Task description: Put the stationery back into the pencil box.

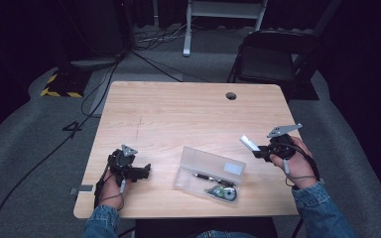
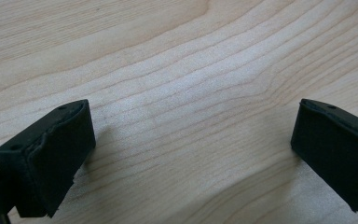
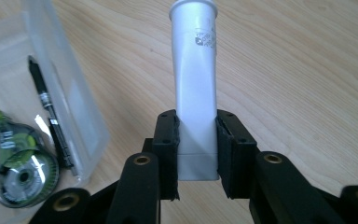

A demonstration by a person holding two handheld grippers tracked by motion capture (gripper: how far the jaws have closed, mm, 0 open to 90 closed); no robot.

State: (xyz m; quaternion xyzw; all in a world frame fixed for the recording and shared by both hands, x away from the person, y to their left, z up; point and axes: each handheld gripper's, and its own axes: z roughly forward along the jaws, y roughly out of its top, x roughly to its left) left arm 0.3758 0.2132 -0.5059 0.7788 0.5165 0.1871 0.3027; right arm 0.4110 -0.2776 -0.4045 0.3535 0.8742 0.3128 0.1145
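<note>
The left gripper (image 1: 146,171) is seen in the high view at the left front part of the wooden table (image 1: 178,111), held low over the board by the person's left hand (image 1: 113,186). In the left gripper view its jaws are found spread wide apart, with nothing but bare wood grain between them.

Right of it, near the front edge at the middle of the table, a clear plastic case (image 1: 209,173) is laid flat with its lid open. A black pen (image 3: 51,114) and a green correction tape roller (image 3: 23,163) are found lying inside it, the pen just beside the roller. The case is touched by neither gripper.

Farther right, the right gripper (image 1: 256,151) is held by the person's right hand (image 1: 292,161) above the table's right side, near the case but apart from it. Its jaws are clamped on the lower end of a white tube (image 3: 195,84), one pad pressed to each flat side. The tube is noted to project forward from the jaws, its wider round end farthest from the gripper and some small print visible near that end. In the high view the tube (image 1: 249,143) is seen raised clear of the board and pointed towards the table's middle
</note>
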